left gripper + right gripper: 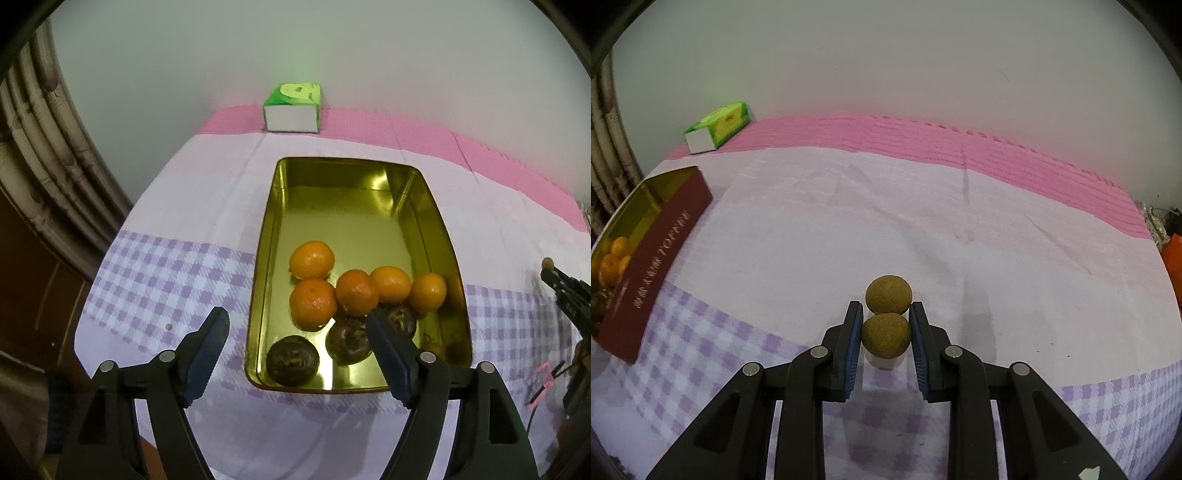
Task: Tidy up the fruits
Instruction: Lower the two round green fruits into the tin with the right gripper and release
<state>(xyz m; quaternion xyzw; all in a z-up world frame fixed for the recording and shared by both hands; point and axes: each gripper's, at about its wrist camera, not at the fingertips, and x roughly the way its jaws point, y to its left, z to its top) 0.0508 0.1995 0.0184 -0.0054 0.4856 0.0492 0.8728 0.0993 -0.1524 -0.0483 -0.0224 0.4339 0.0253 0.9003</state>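
Observation:
A gold tin tray (269, 236) lies on the cloth, holding several oranges (312, 259) and three dark brown fruits (292, 360). My left gripper (297, 325) is open and empty, hovering over the tray's near end. My right gripper (886, 314) is shut on a small tan-brown round fruit (885, 335) just above the cloth. A second tan-brown fruit (888, 294) lies on the cloth right beyond it. The tray also shows in the right wrist view (670, 236) at the far left, with its red side wall. The right gripper shows at the left wrist view's right edge (550, 269).
A green and white box (292, 107) stands at the back of the table by the wall; it also shows in the right wrist view (718, 127). A lilac checked cloth (166, 273) over a pink mat (997, 155) covers the table. A bamboo-like frame (48, 147) stands left.

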